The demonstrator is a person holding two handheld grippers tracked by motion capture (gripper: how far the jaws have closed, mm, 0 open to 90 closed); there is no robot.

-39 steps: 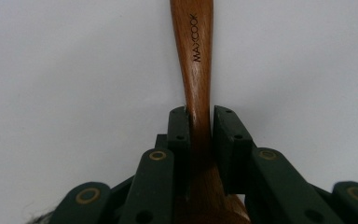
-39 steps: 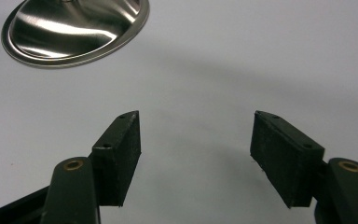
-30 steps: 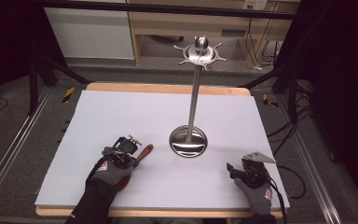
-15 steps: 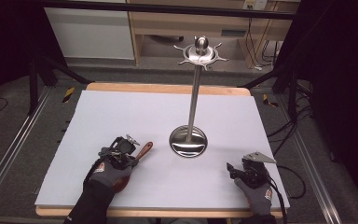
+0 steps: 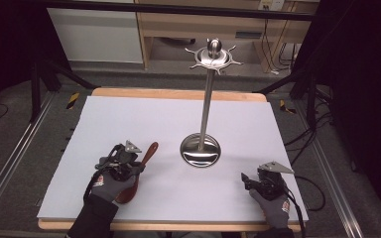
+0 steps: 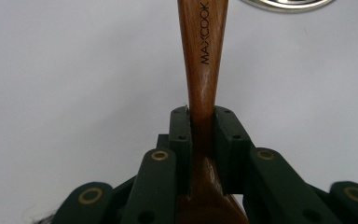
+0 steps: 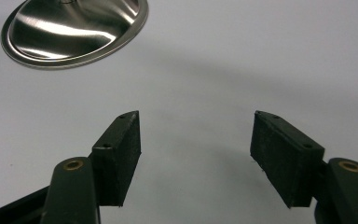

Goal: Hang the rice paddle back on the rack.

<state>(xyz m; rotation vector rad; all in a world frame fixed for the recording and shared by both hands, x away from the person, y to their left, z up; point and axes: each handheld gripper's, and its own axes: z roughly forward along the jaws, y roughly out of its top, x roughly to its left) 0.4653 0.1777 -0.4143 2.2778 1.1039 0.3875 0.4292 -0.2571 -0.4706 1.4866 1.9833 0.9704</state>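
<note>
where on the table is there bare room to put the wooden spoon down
Most of the white table cover is bare: the whole far-left stretch behind the left claw, and the near strip between the wooden spoon and the open right claw. The one crowded spot is the metal stand, its round base right of centre.
</note>
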